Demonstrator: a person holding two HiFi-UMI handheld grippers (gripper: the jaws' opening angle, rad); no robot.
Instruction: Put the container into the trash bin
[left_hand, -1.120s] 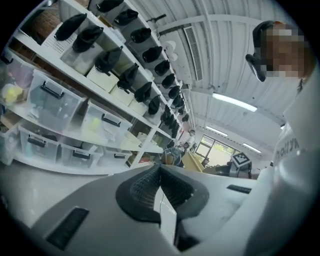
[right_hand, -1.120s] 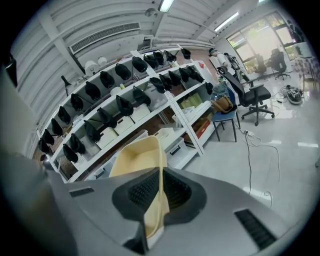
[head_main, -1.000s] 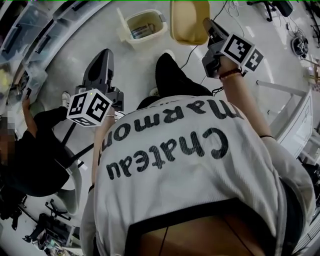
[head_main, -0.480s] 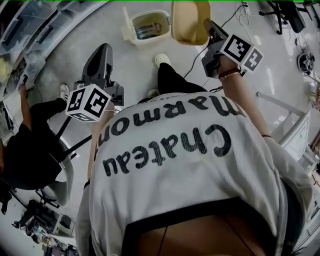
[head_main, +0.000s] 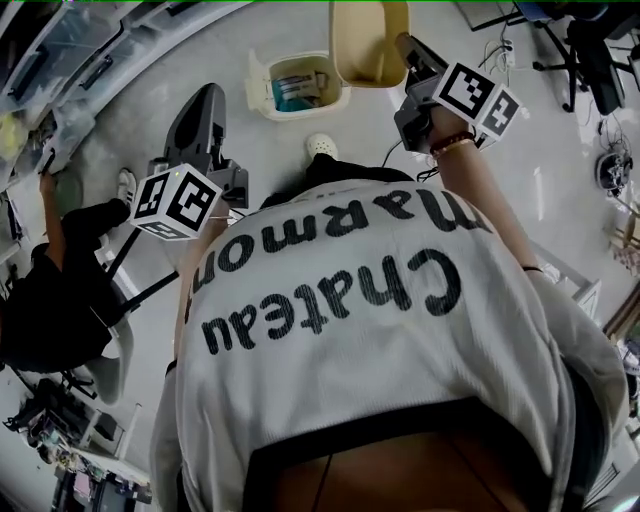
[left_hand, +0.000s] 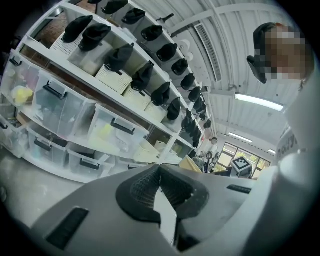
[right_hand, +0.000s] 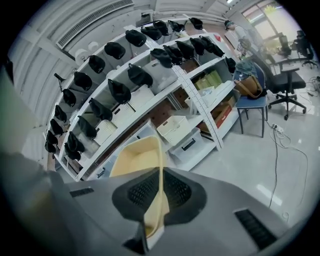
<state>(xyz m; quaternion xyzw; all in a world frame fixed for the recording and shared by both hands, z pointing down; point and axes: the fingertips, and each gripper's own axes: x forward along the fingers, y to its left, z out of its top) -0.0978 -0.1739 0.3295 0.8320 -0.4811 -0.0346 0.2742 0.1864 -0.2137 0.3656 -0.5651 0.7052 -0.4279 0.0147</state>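
Note:
In the head view my right gripper (head_main: 405, 45) is at the top, shut on the wall of a tan plastic container (head_main: 368, 45). The right gripper view shows that wall clamped edge-on between the pads of the right gripper (right_hand: 161, 170), with the container (right_hand: 135, 160) sticking out ahead. The cream trash bin (head_main: 300, 60) stands open on the floor just left of the container, something bluish inside it. My left gripper (head_main: 212, 95) is lower left of the bin. Its pads meet at the tip of the left gripper (left_hand: 160, 167); a pale wedge shows lower between them.
Shelving with clear storage boxes (head_main: 60, 60) runs along the upper left. A person in black (head_main: 60, 270) crouches at the left. Office chairs (head_main: 590, 40) and floor cables (head_main: 500, 60) are at the upper right. My shoe (head_main: 320, 147) is near the bin.
The bin has come closer and lower in the head view. Both grippers have travelled toward it, and the container in the right gripper now hangs right beside the bin.

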